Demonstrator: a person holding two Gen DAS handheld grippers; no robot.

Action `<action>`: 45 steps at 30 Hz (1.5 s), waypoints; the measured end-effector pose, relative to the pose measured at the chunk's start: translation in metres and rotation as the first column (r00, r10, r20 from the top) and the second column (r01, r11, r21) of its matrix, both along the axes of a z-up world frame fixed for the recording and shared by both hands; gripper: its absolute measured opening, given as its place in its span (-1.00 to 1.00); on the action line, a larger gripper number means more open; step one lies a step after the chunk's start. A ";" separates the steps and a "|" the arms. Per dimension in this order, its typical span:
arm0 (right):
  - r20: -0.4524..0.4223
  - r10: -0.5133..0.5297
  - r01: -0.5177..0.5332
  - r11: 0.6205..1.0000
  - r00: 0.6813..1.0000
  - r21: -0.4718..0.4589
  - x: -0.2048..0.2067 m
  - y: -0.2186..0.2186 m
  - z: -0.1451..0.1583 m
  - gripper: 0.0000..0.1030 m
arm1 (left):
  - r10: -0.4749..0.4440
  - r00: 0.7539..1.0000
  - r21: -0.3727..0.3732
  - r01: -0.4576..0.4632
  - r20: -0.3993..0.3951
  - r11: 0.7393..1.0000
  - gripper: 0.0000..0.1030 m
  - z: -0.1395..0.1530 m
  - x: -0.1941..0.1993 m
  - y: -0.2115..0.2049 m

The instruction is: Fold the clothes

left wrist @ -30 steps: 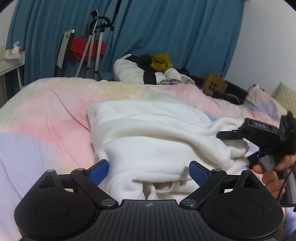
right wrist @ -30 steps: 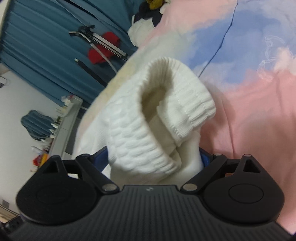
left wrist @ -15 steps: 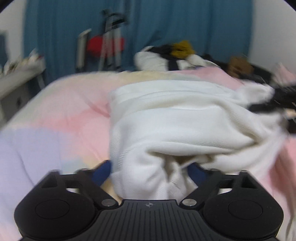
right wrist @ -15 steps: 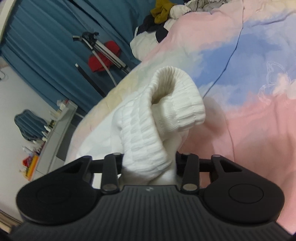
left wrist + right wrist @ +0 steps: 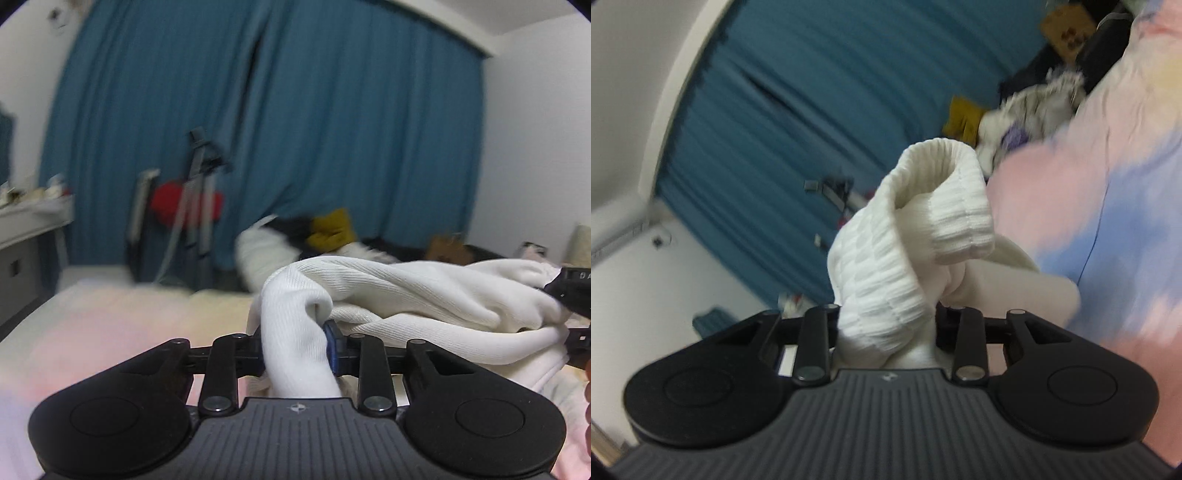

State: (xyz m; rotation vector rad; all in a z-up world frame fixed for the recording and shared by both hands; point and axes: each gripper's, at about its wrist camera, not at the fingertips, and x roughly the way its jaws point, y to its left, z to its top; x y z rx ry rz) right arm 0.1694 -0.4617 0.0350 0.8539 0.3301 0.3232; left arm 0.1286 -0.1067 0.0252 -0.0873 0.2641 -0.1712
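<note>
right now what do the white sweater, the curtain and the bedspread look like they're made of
White sweater: a soft matte knit, probably cotton or acrylic; ribbed cuff and raised rows show. Curtain: thick, dull blue woven cloth hanging in deep vertical pleats, though blur hides the weave. Bedspread: smooth, matte printed fabric in pink and blue patches, likely cotton or a blend.

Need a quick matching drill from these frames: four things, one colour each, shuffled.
Things:
1. curtain
2. sweater
3. bundle by the tripod
4. garment on the far pile

Colours:
A. red
B. mustard yellow
C. white
D. teal blue

Pairs: 1-D, 2-C, 3-A, 4-B
</note>
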 end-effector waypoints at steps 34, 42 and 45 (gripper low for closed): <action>-0.358 -0.329 0.167 0.895 0.874 -0.414 -0.075 -0.089 -0.075 0.04 | -0.306 0.908 -0.010 0.317 -0.285 0.949 0.17 -0.070 0.022 -0.108; -0.180 -0.333 0.189 0.818 0.926 -0.543 -0.148 -0.032 0.004 0.04 | -0.297 0.929 0.019 0.309 -0.222 0.951 0.67 0.013 -0.069 -0.090; -0.124 -0.327 0.203 0.796 0.937 -0.570 -0.172 -0.012 0.022 0.04 | -0.307 0.931 0.008 0.315 -0.197 0.949 0.74 0.034 -0.102 -0.078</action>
